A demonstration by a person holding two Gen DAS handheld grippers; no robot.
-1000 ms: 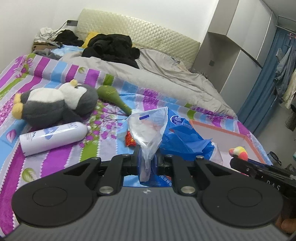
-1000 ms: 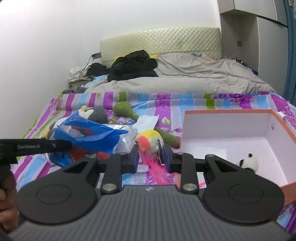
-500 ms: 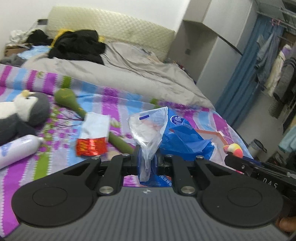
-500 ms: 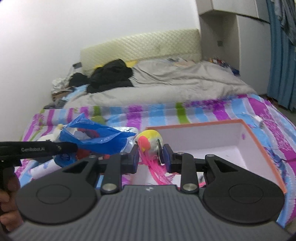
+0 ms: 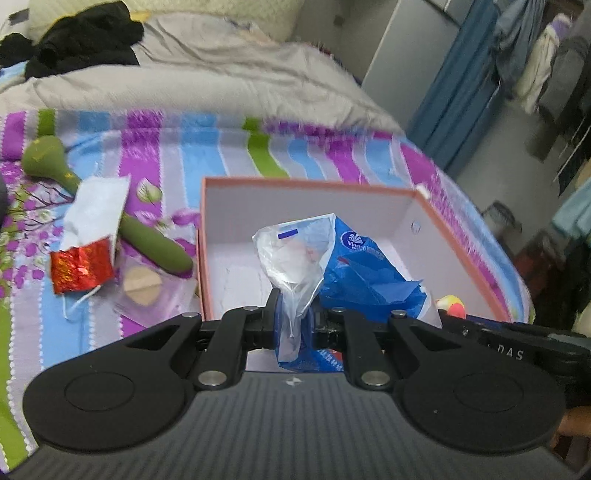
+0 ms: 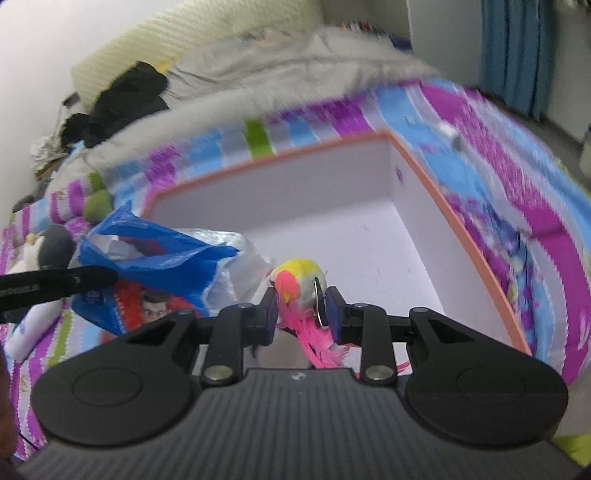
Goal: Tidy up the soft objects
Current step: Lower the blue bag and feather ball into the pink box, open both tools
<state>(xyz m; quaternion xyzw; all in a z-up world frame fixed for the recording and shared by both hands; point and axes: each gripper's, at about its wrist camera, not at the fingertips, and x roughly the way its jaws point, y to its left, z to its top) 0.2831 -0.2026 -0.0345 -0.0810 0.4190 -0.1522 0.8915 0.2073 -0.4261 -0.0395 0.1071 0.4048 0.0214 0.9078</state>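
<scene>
Left wrist view, far left of the bed (image 5: 155,147): one green gourd-shaped soft piece (image 5: 48,162), matte, bulbous with a long neck. Over the neck lies one white face mask (image 5: 94,210), flat and papery, elastic loop trailing. Touching its lower edge, one red foil packet (image 5: 81,267), crinkled and shiny. Just right of that, one clear square pouch (image 5: 147,286) with a tan disc inside.

Bedspread: striped in purple, blue, green and grey with a floral print. Behind it, a rumpled grey quilt (image 5: 192,70) and a heap of black clothes (image 5: 81,35).

Centre: one open box (image 5: 306,184), rectangular, orange rim, smooth white inside.

Your left tongs (image 5: 295,317) are clenched on one plastic bag (image 5: 332,266), thin film, part clear and part blue, crumpled and peaked. It hangs over the box's near part.

Right wrist view: your right tongs (image 6: 301,314) are clenched on one small plush ball (image 6: 299,282), fuzzy, yellow-topped, grey-white sides, orange patch, pink feathery tail below. It sits above the box's near edge. One grey and white penguin plush (image 6: 48,245) lies at the far left, blurred.
</scene>
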